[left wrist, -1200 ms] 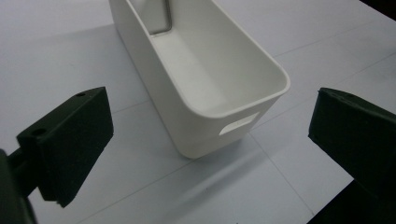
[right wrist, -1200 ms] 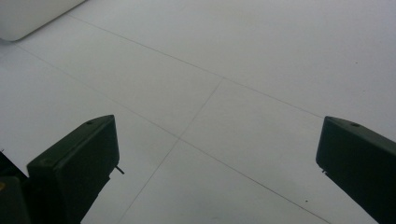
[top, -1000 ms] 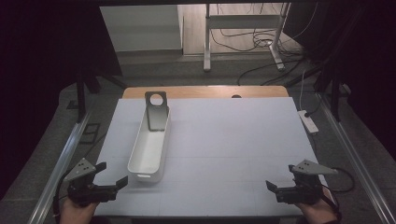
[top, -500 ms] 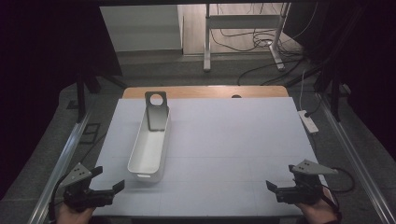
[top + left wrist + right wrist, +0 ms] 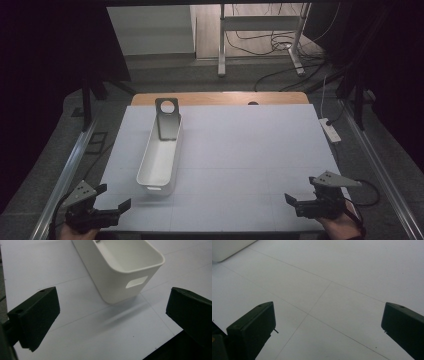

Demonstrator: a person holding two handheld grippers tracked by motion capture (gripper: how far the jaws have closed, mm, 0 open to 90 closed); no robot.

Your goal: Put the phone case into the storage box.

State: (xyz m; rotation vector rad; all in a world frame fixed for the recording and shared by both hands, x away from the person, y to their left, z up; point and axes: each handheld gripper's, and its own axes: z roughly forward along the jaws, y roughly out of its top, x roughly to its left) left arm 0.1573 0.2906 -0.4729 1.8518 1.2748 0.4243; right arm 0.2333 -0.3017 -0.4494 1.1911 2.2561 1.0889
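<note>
The table (image 5: 250, 165), covered in white, carries one long white bin (image 5: 161, 155) left of centre. The bin's long axis runs away from the person, near end toward the front edge, far end toward the wooden strip at the back. One dark flat piece with a round hole (image 5: 167, 120) leans upright at the bin's far end, its top standing above the rim.

The left gripper (image 5: 112, 198) sits at the front left corner, jaws wide apart and empty. The bin's near end lies ahead of it and slightly to its right, near but not touching. In the left gripper view the end wall with its handle slot (image 5: 136, 281) faces the open jaws.

The right gripper (image 5: 300, 192) rests at the front right, jaws likewise wide and empty, well apart from the bin.

Judgement: the left gripper is the nearer one, and any approach runs forward to the bin's short end

Count: one bin, one dark piece, two grippers
</note>
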